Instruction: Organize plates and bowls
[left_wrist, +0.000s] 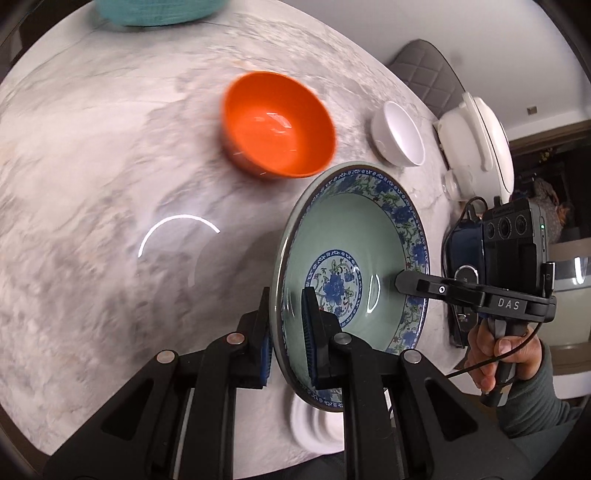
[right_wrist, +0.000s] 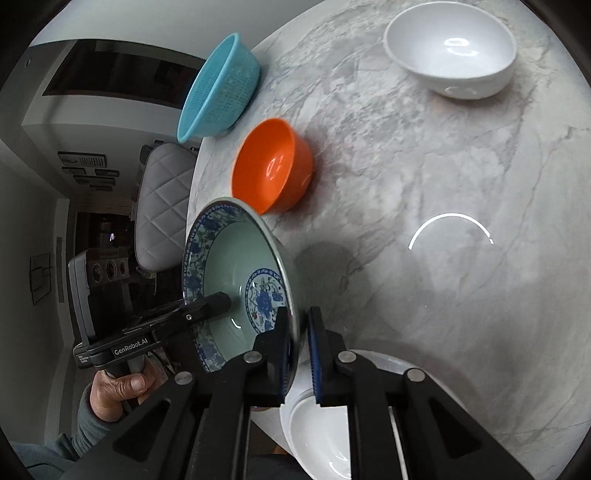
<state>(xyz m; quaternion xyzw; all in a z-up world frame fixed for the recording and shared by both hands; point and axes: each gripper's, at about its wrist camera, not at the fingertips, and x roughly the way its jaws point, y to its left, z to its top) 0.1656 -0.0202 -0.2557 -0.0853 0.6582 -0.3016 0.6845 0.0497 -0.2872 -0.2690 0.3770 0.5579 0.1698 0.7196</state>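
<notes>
You are mid-carry: the blue-and-green patterned bowl (left_wrist: 351, 258) is off the marble table (left_wrist: 92, 184), tilted and gripped on opposite sides of its rim by both tools.

Starting at the left, the left gripper (left_wrist: 288, 325) has its jaws pinched on the bowl's near rim, one pad outside the wall and one inside. From that camera the orange bowl (left_wrist: 277, 125) sits at about twelve o'clock from the lifted bowl, the small white bowl (left_wrist: 399, 133) at about one o'clock, and a white lidded pot (left_wrist: 480, 147) beyond it at two. A teal basket (left_wrist: 159, 11) lies at the far table edge.

On the right, the right gripper (right_wrist: 299, 347) is likewise clamped on the rim from the other side. Below it, at about five o'clock, white dishes (right_wrist: 321, 435) wait at the near table edge.

Your next move, I judge, is to bring the bowl over a stack or a nesting partner, level it, and lower both hands together before letting go; uneven release would tip it.

Readable writing: "DAS" on the right tool's body in the left view, "GenRobot.AI" on the left tool's body in the right view. A small label beside it is too fine to read.
</notes>
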